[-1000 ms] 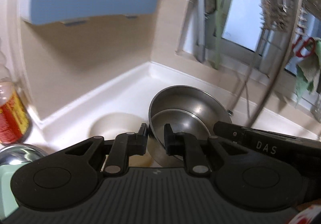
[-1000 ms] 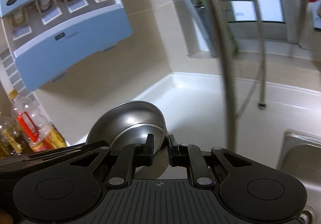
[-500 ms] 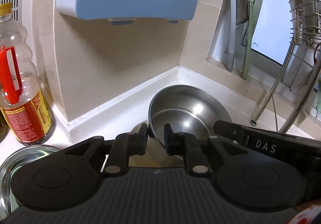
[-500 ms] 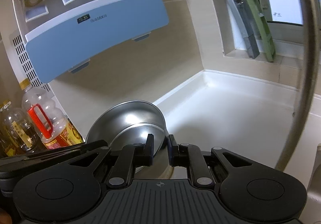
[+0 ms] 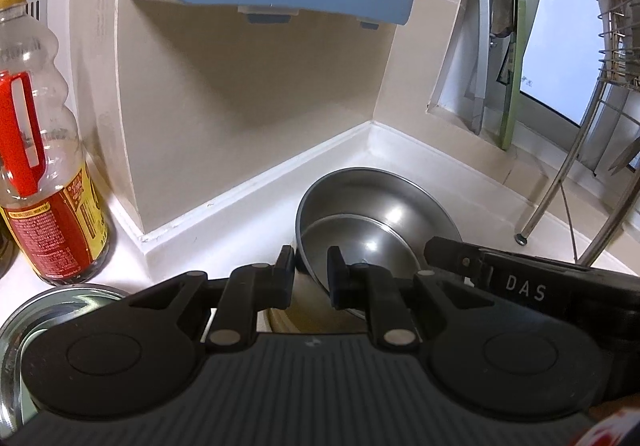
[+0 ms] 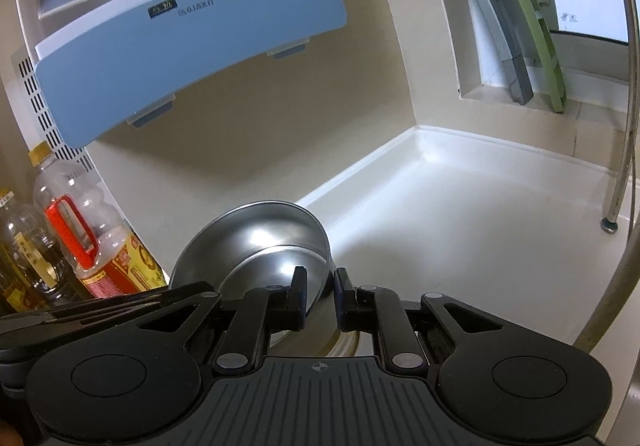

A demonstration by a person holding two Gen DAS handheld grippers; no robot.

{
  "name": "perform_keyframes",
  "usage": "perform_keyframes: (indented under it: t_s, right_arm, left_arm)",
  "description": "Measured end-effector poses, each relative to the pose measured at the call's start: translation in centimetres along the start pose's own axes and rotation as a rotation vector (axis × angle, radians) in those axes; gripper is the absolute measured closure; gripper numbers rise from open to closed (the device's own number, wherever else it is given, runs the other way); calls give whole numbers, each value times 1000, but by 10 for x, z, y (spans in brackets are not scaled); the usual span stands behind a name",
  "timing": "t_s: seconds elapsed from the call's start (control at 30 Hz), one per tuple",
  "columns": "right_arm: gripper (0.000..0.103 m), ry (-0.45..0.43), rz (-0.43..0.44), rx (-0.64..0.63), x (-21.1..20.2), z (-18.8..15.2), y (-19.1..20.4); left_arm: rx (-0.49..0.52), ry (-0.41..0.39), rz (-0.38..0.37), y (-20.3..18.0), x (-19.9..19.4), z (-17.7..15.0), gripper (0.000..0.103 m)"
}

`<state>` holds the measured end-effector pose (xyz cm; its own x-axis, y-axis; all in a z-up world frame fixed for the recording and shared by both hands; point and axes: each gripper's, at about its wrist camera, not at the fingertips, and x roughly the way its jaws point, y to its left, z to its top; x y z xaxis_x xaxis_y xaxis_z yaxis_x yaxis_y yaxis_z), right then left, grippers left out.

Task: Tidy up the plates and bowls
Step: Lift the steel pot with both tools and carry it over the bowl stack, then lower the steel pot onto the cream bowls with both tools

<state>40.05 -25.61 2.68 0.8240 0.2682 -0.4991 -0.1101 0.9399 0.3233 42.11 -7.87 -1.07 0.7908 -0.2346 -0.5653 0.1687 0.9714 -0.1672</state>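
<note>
Two grippers pinch one steel bowl's (image 5: 376,214) rim: left gripper (image 5: 311,270) and right gripper (image 6: 319,296), above the white counter (image 6: 460,230).

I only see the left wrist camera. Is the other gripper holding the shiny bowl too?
Observer: Yes. In the right wrist view the right gripper is shut on the rim of the steel bowl, with one finger inside and one outside.
Kid: What's on top of the blue box?
Observer: The blue box has a row of small slots with white labels along its top.
Kid: Is the oil bottle all alone?
Observer: No. Beside the oil bottle stands a second bottle with dark liquid in it.
</note>
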Motion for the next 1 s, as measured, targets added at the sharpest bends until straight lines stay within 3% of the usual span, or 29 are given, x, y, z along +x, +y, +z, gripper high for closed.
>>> perform_keyframes:
  t_s: [1.0]
  right_arm:
    - [89,77,-12,76,24,-4,-13]
  left_arm:
    - [-47,76,-35,9,17,0,88]
